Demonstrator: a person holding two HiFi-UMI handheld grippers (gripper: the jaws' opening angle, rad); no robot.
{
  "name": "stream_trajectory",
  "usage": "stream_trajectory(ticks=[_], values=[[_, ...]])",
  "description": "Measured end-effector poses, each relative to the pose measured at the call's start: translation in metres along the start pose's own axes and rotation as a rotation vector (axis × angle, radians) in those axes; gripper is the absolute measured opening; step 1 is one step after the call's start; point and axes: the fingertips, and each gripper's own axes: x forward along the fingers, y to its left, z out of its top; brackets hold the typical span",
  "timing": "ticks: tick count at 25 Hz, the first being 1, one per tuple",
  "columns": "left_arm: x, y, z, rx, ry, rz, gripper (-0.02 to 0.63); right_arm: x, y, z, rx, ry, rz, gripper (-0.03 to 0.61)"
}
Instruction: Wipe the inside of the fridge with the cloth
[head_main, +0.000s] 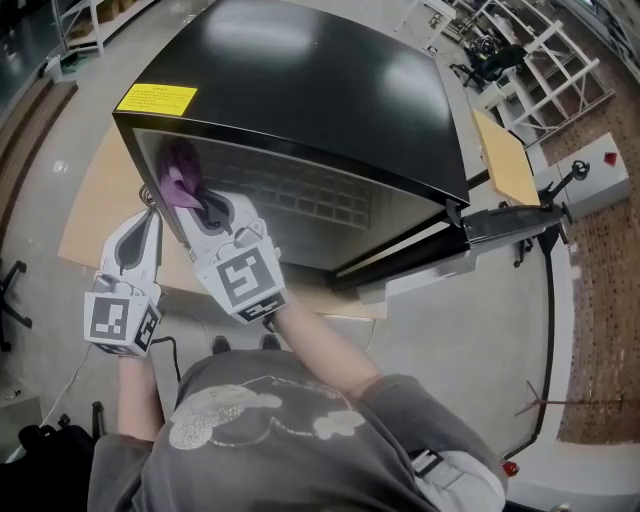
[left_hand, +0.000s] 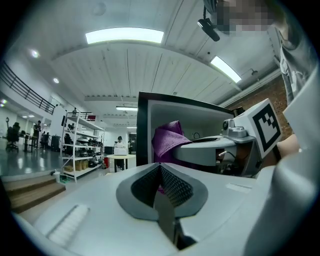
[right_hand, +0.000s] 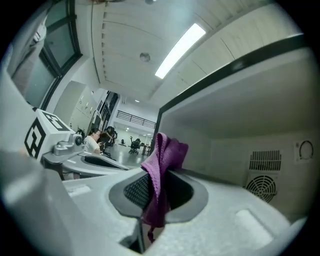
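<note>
Your right gripper (right_hand: 152, 192) is clamped on the purple cloth (right_hand: 162, 165). The cloth's long axis runs along the jaw seam: its folded bunch sticks out past the tips toward the black fridge's (head_main: 300, 90) open interior, and a thin tail trails back. It seems to sit just inside the opening's left edge. Your left gripper (left_hand: 160, 172) is just beside it, jaws pressed together on nothing.

A yellow label (head_main: 156, 99) on the black fridge (head_main: 300, 90) carries print too small to read; nothing else is legible.
</note>
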Motion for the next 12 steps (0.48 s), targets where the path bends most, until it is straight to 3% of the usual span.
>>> stream_trajectory(ticks=[12], values=[[0.011, -0.022, 0.001, 0.005, 0.001, -0.042, 0.017, 0.028, -0.062, -0.047, -0.002, 0.324, -0.103, 0.044]])
